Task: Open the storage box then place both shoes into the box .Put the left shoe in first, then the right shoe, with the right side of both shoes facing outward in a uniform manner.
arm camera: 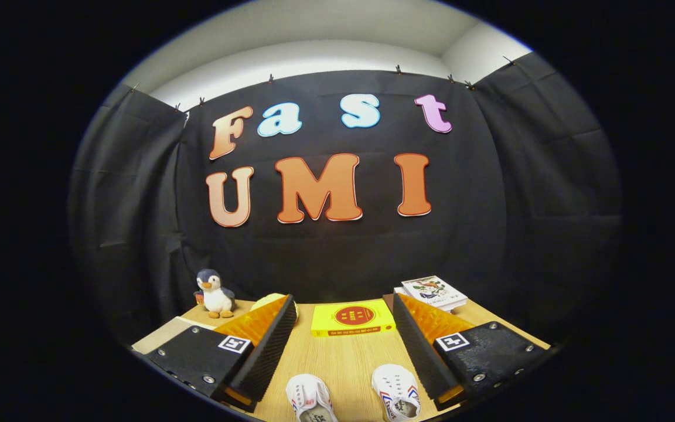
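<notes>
Claw (343, 328) spread wide above two white shoes (311, 398)

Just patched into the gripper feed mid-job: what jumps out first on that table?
The two white shoes catch the eye first, lying side by side on the wooden table between the open gripper's fingers, touched by neither. Beyond them a bright yellow book lies flat near the table's far edge. A plush penguin stands beyond the left finger, and a stack of books sits beyond the right one.
</notes>
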